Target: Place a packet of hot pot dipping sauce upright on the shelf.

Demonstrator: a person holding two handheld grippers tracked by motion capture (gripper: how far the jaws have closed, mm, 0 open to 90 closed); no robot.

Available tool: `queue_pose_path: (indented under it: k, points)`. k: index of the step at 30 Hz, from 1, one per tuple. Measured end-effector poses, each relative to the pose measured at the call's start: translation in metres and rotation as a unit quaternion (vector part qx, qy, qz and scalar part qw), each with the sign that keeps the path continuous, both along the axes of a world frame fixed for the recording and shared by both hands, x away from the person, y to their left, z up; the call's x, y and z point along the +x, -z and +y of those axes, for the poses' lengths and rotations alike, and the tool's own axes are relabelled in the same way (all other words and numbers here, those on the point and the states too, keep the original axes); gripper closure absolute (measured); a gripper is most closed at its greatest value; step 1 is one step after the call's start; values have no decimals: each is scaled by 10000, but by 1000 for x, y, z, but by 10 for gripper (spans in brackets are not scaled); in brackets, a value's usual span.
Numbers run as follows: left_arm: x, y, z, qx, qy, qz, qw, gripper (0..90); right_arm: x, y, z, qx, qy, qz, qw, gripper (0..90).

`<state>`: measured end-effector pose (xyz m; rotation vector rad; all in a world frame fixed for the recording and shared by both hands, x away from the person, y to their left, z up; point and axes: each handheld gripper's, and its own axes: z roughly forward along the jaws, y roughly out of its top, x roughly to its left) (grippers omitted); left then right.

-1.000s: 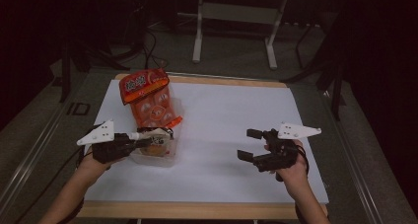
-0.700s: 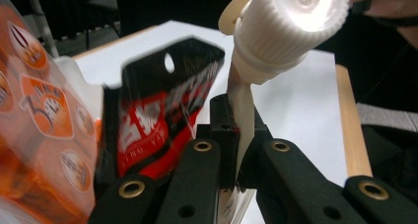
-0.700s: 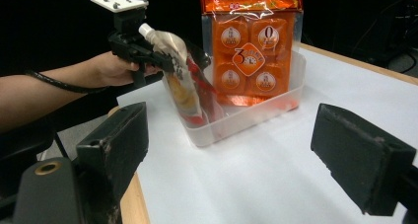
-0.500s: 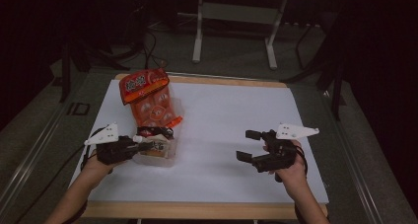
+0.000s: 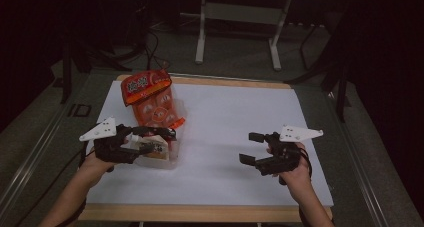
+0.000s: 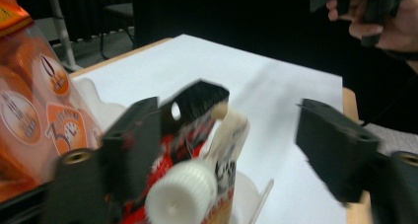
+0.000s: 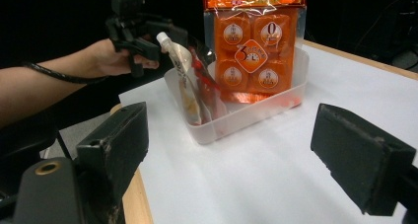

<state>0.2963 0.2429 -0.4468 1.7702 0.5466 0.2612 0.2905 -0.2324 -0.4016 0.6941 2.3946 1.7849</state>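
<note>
Dark room, white sheet over the bench [image 5: 240,137]. High view: left tongs [image 5: 167,138] sit at the near end of a clear plastic tray [image 5: 172,159], over a spouted pouch [image 5: 150,148] standing in that tray; orange snack bag [image 5: 152,104] leans out the far end, beyond the left tongs. Jaws have just been opening, pouch top between them. Right tongs [image 5: 252,148] hover well apart over bare sheet, spread, holding nothing.

Left gripper view: blurred. Jaws spread wide; pouch [image 6: 217,150] with its white screw cap [image 6: 180,194] stands between them, close against the left-hand jaw, clear gap to the other. Cannot tell if that jaw touches; no pinch. Orange bag [image 6: 34,110] just left of the tongs.

Right gripper view: own jaws spread, nothing between. Ahead of them, the tray [image 7: 246,113] holds the pouch [image 7: 185,81] upright at its near-left end and the orange bag [image 7: 254,51] behind; left tongs [image 7: 148,34] sit at the pouch top.

Judgement: release step, pouch set into the tray. Next move calls for lifting the left tongs straight off without snagging the spout, or the pouch may tip.
</note>
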Motion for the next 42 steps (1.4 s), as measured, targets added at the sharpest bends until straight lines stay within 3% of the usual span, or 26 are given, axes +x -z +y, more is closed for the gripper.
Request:
queue_pose_path:
  k: [7,13,19,24,30,42]
  points:
    - [-4,-20,-13,-25,38,11,10000,91,0,0,-1,19,5,-15,10000,145]
    - [-12,-35,-33,-1,-73,-3,10000,47,0,1,-1,-17,1,-12,10000,145]
    - [-21,-44,-56,82,-4,-93,9999,31,-1,2,-1,-22,13,5,10000,145]
    - [-26,-44,-71,-18,70,-161,9998,30,-3,4,-3,-60,44,-2,10000,145]
    - [-34,-42,-86,-72,237,-103,9996,31,-4,9,-3,-59,69,30,10000,148]
    - [-49,-31,-111,-5,557,-132,9984,31,-12,28,-3,-208,227,21,9995,148]
